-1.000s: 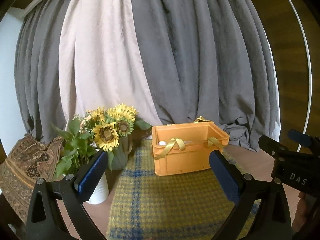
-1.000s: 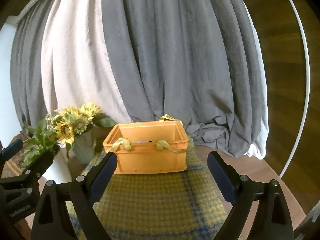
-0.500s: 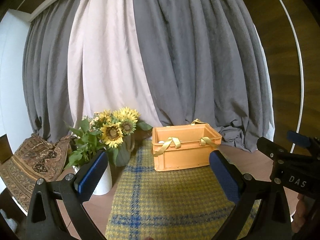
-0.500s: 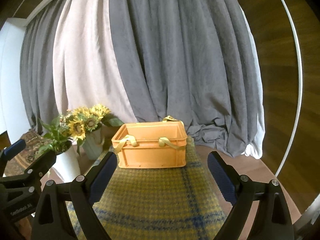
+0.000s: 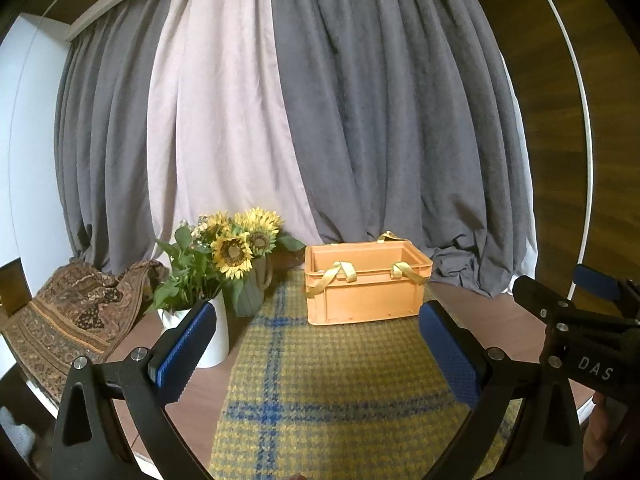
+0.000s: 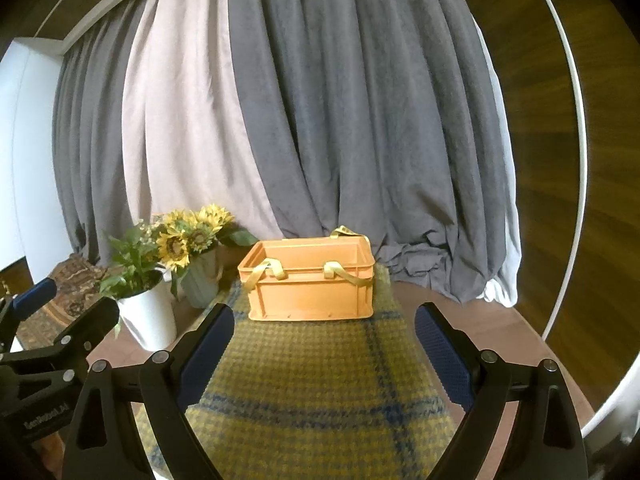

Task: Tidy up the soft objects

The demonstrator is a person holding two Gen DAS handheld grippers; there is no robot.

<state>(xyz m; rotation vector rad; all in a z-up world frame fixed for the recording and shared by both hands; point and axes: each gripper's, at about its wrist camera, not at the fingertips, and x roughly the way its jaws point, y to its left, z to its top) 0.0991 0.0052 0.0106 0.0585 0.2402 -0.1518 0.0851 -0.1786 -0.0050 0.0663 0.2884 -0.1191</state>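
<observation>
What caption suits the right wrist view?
Open right gripper faces an orange crate on a plaid cloth.

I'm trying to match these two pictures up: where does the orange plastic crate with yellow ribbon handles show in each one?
Left wrist view: orange plastic crate sits right of centre, on the yellow-and-blue checked cloth.
Right wrist view: crate sits near centre.
Shared landmark: sunflower bouquet, left of the crate in both.

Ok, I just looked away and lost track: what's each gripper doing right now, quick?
Left gripper: open, holding nothing.
Right gripper: open, holding nothing.
</observation>
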